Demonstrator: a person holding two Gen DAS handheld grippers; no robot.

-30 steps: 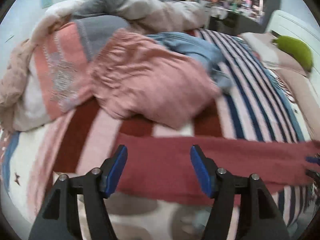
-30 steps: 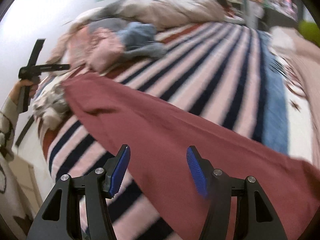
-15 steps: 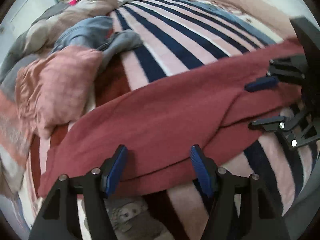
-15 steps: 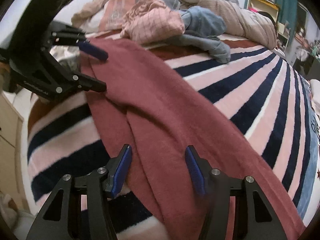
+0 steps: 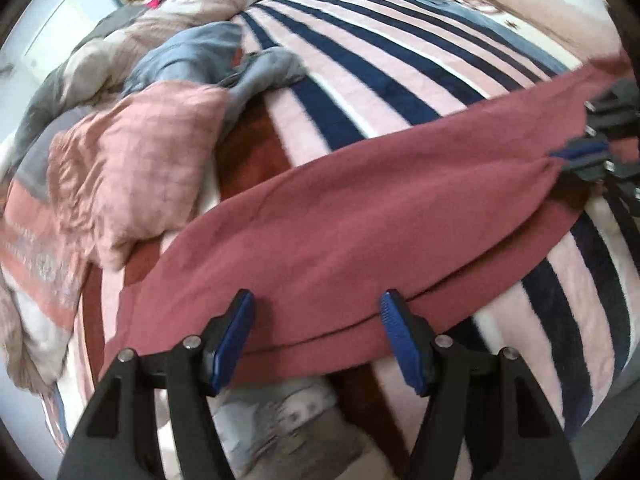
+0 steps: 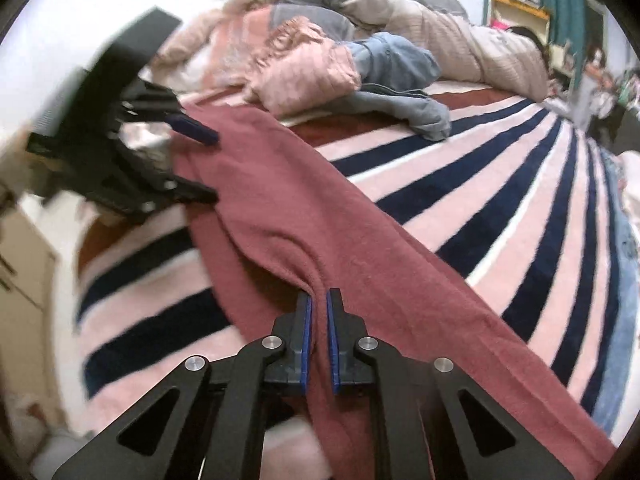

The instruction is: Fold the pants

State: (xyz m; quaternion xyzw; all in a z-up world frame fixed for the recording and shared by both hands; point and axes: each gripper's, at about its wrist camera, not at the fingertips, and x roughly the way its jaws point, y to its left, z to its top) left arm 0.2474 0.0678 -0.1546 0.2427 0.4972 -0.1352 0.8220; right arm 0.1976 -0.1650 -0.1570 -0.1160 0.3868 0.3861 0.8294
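Note:
Maroon pants (image 5: 360,216) lie stretched in a long band across the striped blanket (image 5: 400,76) on the bed. My left gripper (image 5: 316,308) is open, pointing steeply down at the near hem, with cloth lying between its blue pads (image 5: 236,332). In the right wrist view the left gripper (image 6: 200,160) straddles the far end of the pants (image 6: 320,216) without pressing. My right gripper (image 6: 318,304) is shut on a pinched fold of the pants. That same gripper (image 5: 576,156) shows at the right edge of the left wrist view, with the cloth puckered at its tips.
A pink garment (image 5: 136,160), blue jeans (image 5: 192,56) and a grey-beige duvet (image 6: 460,28) are heaped at the bed's far side. A light wooden cabinet (image 6: 24,264) stands beside the bed. Shelves (image 6: 516,4) line the back wall.
The right gripper's jaws have closed on a fold of the pants. The left gripper swung down over the pants' end and rolled, then nearly stopped; its jaws stayed open.

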